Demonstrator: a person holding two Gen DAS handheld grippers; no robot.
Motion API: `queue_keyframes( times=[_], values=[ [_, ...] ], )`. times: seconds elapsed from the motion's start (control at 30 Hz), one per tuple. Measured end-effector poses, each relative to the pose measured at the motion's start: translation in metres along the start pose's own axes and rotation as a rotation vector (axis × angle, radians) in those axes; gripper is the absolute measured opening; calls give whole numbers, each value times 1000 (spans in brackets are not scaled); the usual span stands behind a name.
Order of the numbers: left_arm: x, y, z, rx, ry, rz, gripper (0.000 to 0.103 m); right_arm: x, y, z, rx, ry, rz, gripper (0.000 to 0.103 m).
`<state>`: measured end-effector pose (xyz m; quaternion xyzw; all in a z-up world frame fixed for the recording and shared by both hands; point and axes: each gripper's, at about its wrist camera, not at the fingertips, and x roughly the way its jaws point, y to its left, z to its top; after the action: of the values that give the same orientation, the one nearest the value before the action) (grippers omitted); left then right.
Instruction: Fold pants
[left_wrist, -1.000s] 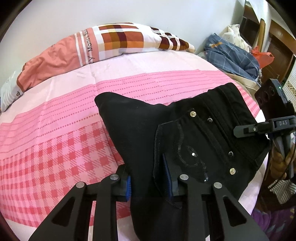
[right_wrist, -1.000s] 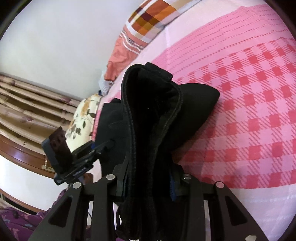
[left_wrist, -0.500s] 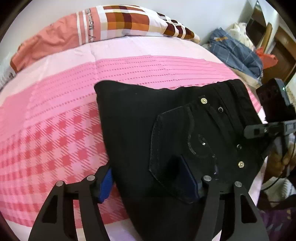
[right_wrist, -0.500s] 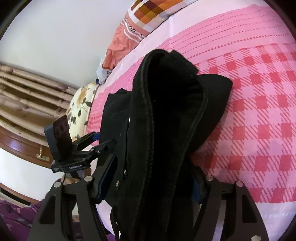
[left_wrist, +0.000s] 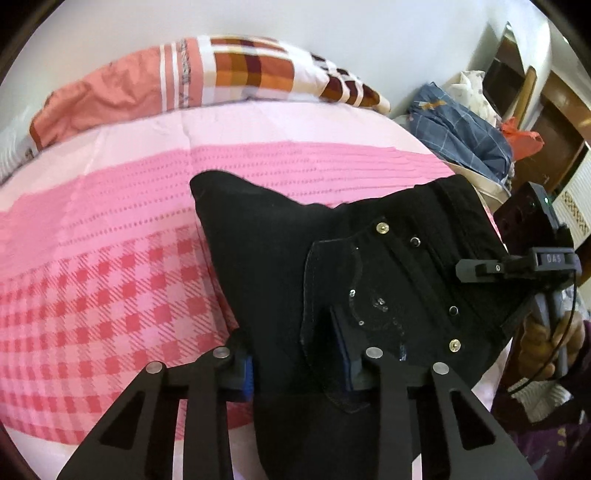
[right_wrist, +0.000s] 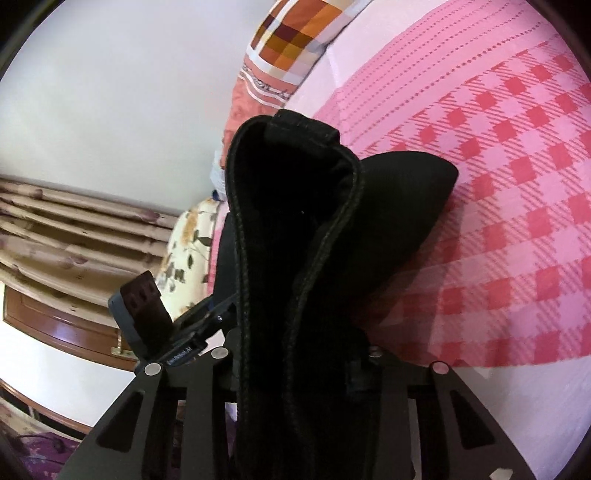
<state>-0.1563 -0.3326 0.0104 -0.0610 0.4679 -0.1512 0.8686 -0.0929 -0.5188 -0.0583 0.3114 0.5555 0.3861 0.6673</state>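
The black pants (left_wrist: 277, 258) lie folded on the pink checked bedsheet (left_wrist: 110, 277), back pocket and metal studs facing up. My left gripper (left_wrist: 295, 365) has its jaws closing, and its blue pads pinch a bunched fold at the pants' near edge. In the right wrist view, the waistband end of the pants (right_wrist: 295, 221) rises in a thick fold out of my right gripper (right_wrist: 295, 365). Those jaws are closing too, with the cloth squeezed between them. The right gripper (left_wrist: 517, 262) also shows at the pants' right edge, and the left gripper (right_wrist: 192, 332) shows at the left.
A checked orange and white pillow (left_wrist: 221, 74) lies at the head of the bed. A pile of blue clothes (left_wrist: 461, 125) sits off the bed's far right corner, before wooden furniture. A person's hand (left_wrist: 546, 339) holds the right gripper's handle. Curtains (right_wrist: 74, 221) hang at the left.
Both grippers stood wider half a second ago with the pants lying flatter. Both have since narrowed again, and the cloth is bunched between the pads as it was a second ago.
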Motion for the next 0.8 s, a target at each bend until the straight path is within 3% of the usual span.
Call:
queue_keyframes(
  times=[0.8],
  values=[
    [-81, 40, -13, -92, -112, 117, 34, 60, 71, -4, -32, 54, 97, 33]
  ],
)
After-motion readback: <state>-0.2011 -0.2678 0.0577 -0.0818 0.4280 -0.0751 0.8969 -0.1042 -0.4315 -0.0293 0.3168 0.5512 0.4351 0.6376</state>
